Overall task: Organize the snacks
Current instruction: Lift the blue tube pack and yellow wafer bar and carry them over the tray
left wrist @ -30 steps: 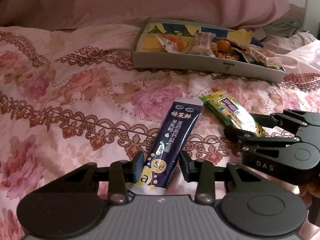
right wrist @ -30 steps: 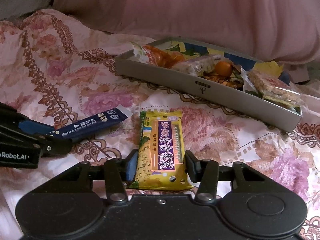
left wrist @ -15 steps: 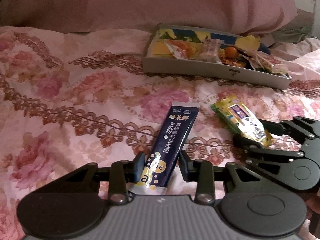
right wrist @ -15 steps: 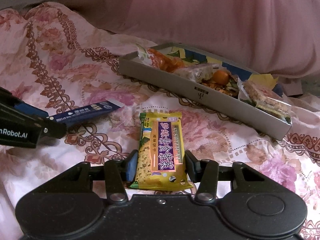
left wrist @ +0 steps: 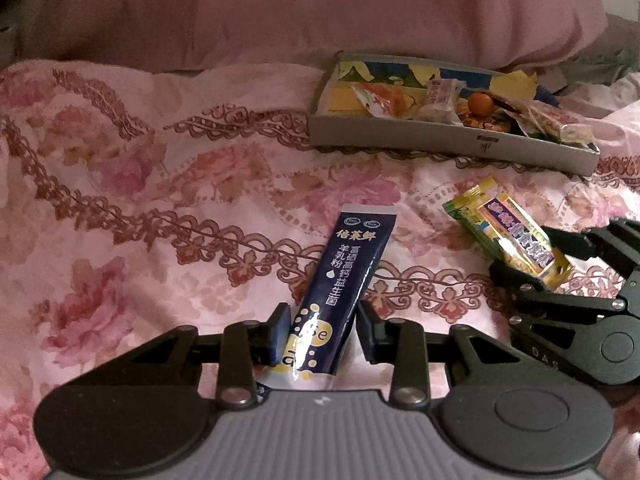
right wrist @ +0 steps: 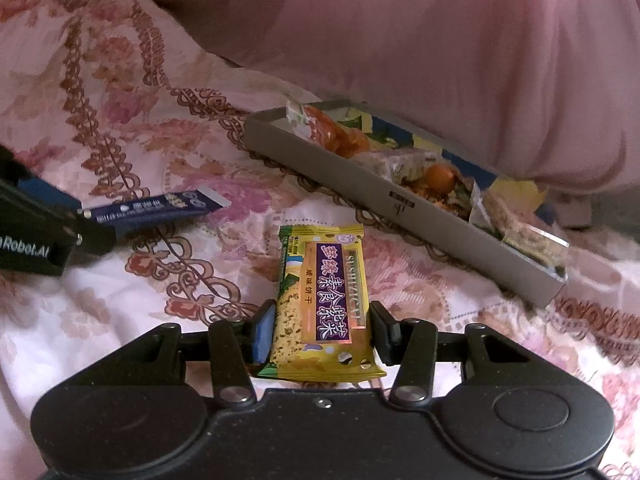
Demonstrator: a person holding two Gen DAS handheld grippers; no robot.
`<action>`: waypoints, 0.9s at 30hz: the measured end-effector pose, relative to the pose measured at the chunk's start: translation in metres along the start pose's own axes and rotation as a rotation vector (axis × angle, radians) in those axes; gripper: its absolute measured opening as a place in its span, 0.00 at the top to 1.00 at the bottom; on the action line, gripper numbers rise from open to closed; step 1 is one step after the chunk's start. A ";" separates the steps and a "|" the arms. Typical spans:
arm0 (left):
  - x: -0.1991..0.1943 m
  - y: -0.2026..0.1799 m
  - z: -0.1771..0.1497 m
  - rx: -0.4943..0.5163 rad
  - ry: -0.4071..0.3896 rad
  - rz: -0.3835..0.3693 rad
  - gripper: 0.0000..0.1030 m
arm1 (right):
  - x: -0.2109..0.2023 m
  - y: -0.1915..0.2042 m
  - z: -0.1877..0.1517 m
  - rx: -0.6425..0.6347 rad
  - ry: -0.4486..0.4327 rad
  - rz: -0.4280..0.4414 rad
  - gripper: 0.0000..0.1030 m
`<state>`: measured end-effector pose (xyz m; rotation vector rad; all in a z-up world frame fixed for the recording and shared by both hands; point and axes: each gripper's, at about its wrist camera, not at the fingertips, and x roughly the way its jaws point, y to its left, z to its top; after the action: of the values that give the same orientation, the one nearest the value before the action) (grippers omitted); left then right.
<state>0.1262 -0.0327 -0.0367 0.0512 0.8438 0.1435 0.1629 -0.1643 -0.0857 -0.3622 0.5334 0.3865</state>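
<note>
Left gripper (left wrist: 318, 330) clamps navy sachet (left wrist: 344, 280), right gripper (right wrist: 322, 334) yellow packet (right wrist: 324, 304); tray (left wrist: 440, 140) holds snacks.

A pink bedspread (left wrist: 168, 208) patterned with roses and brown lace-like scrollwork covers the bed beneath and ahead of the tongs, rumpled into soft folds. Beyond it, far ahead, a plain pink pillow (right wrist: 460, 40) bulks across the background in dim, rosy indoor light.

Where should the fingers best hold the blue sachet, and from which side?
Probably grip the blue sachet at its near end, across its narrow width, coming along its length from the end away from the tray. It is long, flat and slim, and the left gripper already straddles that end.
</note>
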 end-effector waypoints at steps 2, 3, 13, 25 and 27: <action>-0.001 -0.001 0.000 0.008 -0.008 0.013 0.63 | -0.001 0.002 0.000 -0.023 -0.012 -0.014 0.51; -0.002 -0.001 0.000 0.010 -0.012 0.016 0.63 | -0.002 0.003 0.000 -0.032 -0.018 -0.020 0.51; -0.008 -0.002 0.008 0.035 -0.083 0.018 0.63 | -0.008 0.000 0.003 -0.045 -0.069 -0.069 0.51; -0.010 -0.012 0.040 0.118 -0.214 -0.019 0.63 | -0.015 -0.011 0.011 -0.015 -0.182 -0.130 0.51; -0.009 -0.014 0.048 0.130 -0.231 -0.029 0.63 | -0.015 -0.017 0.014 0.003 -0.206 -0.144 0.51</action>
<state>0.1581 -0.0470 0.0003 0.1742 0.6218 0.0542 0.1643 -0.1766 -0.0627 -0.3513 0.3041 0.2800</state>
